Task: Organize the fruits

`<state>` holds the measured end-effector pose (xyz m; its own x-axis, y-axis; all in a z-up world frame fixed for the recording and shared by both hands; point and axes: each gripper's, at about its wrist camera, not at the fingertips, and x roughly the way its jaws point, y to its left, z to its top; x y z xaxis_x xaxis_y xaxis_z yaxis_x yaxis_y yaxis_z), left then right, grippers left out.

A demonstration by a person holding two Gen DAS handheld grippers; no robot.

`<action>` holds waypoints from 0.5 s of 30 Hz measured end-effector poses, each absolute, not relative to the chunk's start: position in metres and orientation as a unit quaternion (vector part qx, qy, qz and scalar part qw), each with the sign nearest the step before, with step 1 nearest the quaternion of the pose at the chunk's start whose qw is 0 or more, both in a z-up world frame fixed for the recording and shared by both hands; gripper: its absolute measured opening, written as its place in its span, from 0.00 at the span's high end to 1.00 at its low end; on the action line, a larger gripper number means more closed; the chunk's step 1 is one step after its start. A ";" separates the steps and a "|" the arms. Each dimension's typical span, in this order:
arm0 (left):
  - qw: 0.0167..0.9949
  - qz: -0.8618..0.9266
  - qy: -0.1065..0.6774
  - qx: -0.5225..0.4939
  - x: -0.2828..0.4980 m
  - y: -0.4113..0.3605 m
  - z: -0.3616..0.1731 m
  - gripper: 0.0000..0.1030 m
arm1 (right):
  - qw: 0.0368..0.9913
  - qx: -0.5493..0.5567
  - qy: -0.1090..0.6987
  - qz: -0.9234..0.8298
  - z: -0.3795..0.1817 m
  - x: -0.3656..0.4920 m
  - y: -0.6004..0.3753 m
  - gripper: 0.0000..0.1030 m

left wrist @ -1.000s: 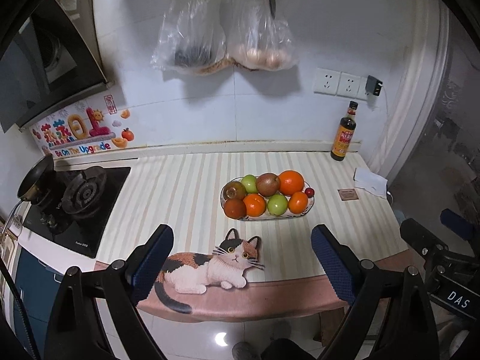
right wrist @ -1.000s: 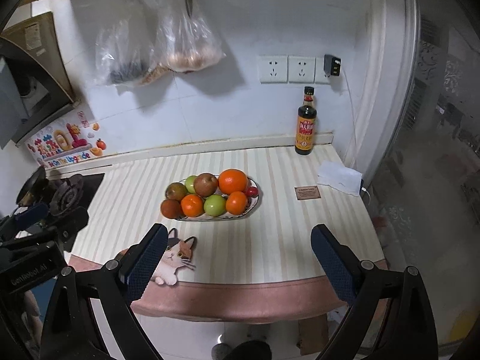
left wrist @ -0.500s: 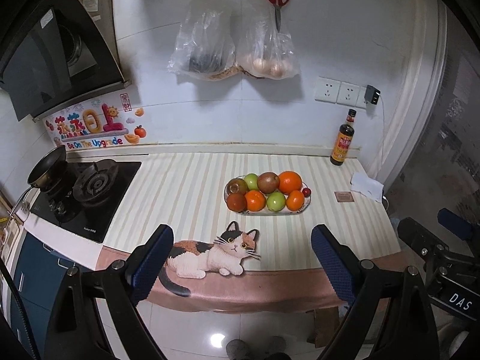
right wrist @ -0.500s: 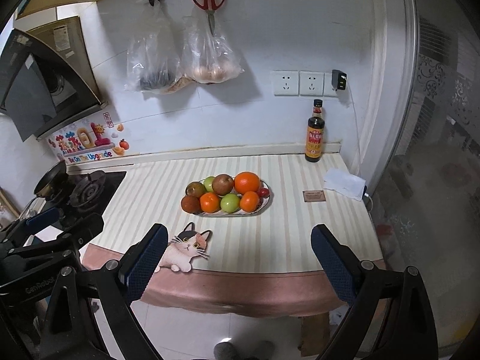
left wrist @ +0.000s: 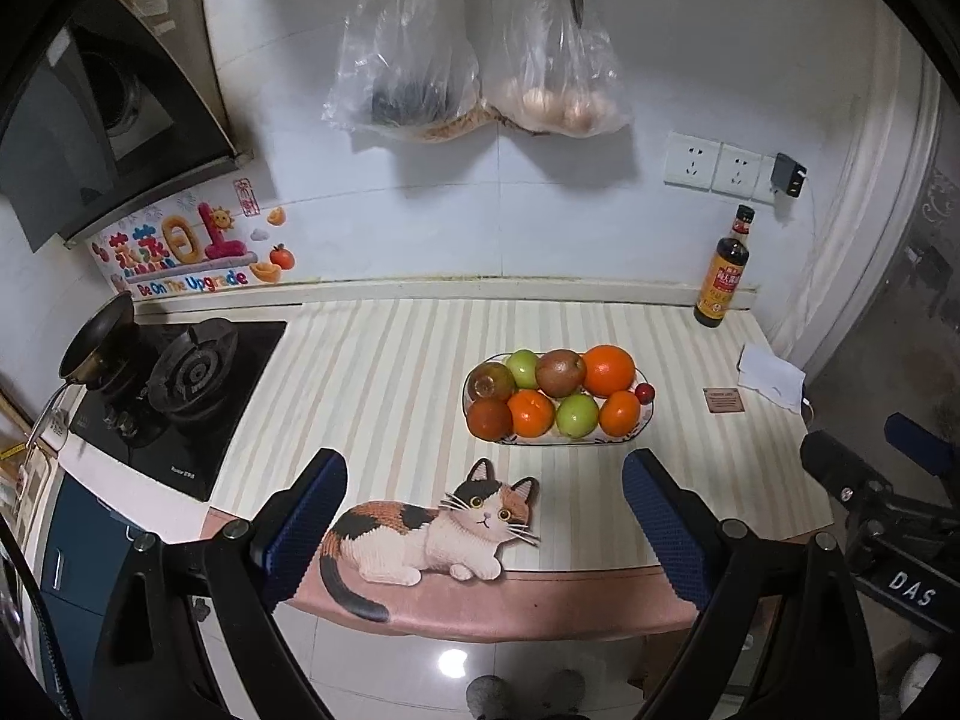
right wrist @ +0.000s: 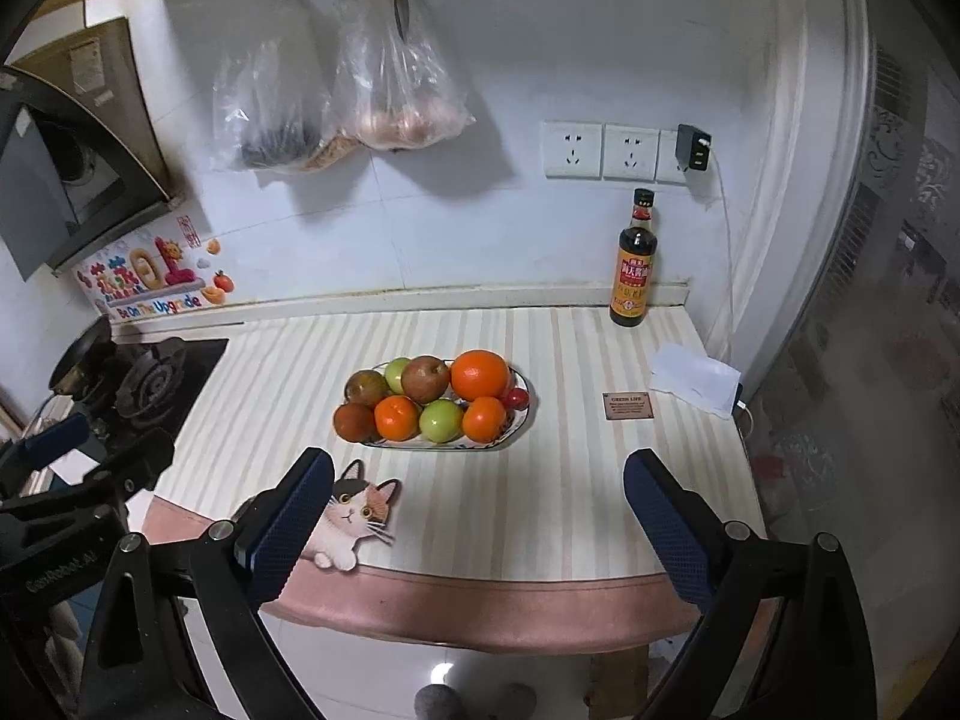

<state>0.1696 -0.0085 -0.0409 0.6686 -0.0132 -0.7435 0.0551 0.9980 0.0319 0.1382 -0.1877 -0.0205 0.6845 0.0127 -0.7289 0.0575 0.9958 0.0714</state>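
An oval white plate (left wrist: 637,429) on the striped counter holds a pile of fruit: a large orange (left wrist: 608,369), smaller oranges, green apples (left wrist: 576,414), reddish-brown apples and a small red fruit. The plate also shows in the right wrist view (right wrist: 521,420) with the large orange (right wrist: 479,374). My left gripper (left wrist: 485,504) is open and empty, held off the counter's front edge, well short of the plate. My right gripper (right wrist: 479,498) is open and empty, likewise in front of the counter.
A cat-shaped mat (left wrist: 432,531) lies at the counter's front edge. A gas stove (left wrist: 180,384) with a small pan is at the left. A sauce bottle (right wrist: 633,264), a folded white cloth (right wrist: 693,378) and a small brown card (right wrist: 627,406) are at the right. Bags hang on the wall.
Both grippers pulled back and up half a second ago, then moved in toward the counter again; the fruit plate now looks nearer. Both stay open. The fruit has not moved.
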 end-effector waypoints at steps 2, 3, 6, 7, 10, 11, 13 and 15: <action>0.912 -0.016 0.410 0.027 0.180 -0.009 -0.043 0.02 | 0.913 0.043 0.405 -0.014 -0.027 0.153 -0.188 0.03; 0.910 -0.016 0.413 0.027 0.184 -0.008 -0.045 0.01 | 0.912 0.043 0.407 -0.015 -0.030 0.158 -0.189 0.03; 0.907 -0.012 0.420 0.024 0.196 -0.006 -0.051 0.01 | 0.909 0.040 0.415 -0.016 -0.037 0.172 -0.187 0.03; 0.906 -0.011 0.422 0.024 0.199 -0.006 -0.052 0.01 | 0.908 0.040 0.416 -0.016 -0.039 0.176 -0.188 0.02; 0.901 -0.009 0.433 0.022 0.208 -0.004 -0.060 0.01 | 0.907 0.038 0.418 -0.018 -0.044 0.186 -0.187 0.01; 0.900 -0.008 0.436 0.022 0.211 -0.003 -0.062 0.01 | 0.907 0.038 0.419 -0.019 -0.045 0.187 -0.186 0.01; 0.898 -0.007 0.440 0.022 0.215 -0.002 -0.066 0.01 | 0.906 0.038 0.421 -0.020 -0.047 0.192 -0.186 0.01; 0.897 -0.007 0.442 0.021 0.217 -0.001 -0.068 0.01 | 0.905 0.036 0.423 -0.022 -0.049 0.196 -0.186 0.01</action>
<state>0.2174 -0.0006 -0.0676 0.6098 0.0064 -0.7925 0.0308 0.9990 0.0317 0.1958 -0.1856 -0.0494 0.6413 -0.0096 -0.7672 0.0713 0.9963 0.0472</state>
